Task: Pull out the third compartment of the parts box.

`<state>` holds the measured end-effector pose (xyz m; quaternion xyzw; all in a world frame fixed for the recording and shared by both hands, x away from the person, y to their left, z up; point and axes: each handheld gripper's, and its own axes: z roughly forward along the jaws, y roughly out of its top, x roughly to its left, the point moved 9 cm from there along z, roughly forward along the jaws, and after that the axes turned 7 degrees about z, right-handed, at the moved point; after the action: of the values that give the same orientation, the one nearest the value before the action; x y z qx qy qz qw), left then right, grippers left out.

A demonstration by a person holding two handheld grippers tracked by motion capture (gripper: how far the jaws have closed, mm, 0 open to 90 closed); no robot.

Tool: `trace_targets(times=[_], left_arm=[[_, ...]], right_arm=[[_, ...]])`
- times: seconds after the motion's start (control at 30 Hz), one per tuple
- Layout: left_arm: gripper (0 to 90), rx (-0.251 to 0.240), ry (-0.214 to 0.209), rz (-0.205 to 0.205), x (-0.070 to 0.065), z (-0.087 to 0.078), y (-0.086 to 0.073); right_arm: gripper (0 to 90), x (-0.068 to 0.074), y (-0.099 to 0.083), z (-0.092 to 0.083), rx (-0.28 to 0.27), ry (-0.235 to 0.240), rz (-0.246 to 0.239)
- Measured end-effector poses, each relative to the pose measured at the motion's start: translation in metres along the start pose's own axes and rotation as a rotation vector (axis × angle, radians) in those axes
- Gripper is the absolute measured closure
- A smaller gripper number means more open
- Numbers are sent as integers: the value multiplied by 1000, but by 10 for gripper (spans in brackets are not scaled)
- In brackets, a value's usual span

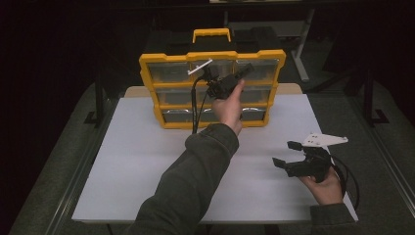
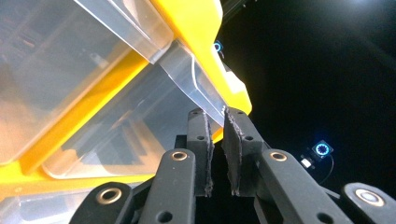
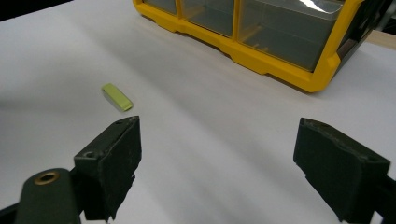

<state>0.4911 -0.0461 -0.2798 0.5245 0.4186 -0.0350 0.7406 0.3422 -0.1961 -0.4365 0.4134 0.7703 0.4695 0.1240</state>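
The yellow drawer cabinet [image 1: 169,122] stands at the far edge of the white counter [image 1: 137,166]. The left gripper [image 2: 215,114] is raised to its top right clear drawer [image 2: 196,86], fingers [image 2: 236,140] pinched closed on the drawer's front lip. The right gripper [image 3: 217,163] hovers low near the counter's right edge, fingers wide apart and gripping nothing, a small green block [image 3: 117,97] lying just beyond them

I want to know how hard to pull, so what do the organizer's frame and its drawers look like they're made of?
The yellow frame looks like moulded plastic, opaque with a slight sheen and rounded, cast-looking edges. The drawers seem to be clear, glossy plastic: you can see through the walls, and they catch reflections. The left gripper is shut on the thin lip of one drawer, which probably flexes, so a gentle pull seems wise.
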Motion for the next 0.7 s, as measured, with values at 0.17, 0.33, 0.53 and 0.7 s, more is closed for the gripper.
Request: trace_targets(times=[0.17,0.33,0.53,0.7], left_arm=[[803,8,-9,5,-4,-3,-2],[803,8,-24,2,-6,-7,-3],[804,17,-33,4,-9,-11,-6],[804,23,-43,3,-12,-15,-8]], right_arm=[[141,0,-1,0,5,-2,-3],[141,0,-1,1,9,1,-1],[141,1,-2,2,14,2,-2],[141,1,-2,2,12,-1,-6]])
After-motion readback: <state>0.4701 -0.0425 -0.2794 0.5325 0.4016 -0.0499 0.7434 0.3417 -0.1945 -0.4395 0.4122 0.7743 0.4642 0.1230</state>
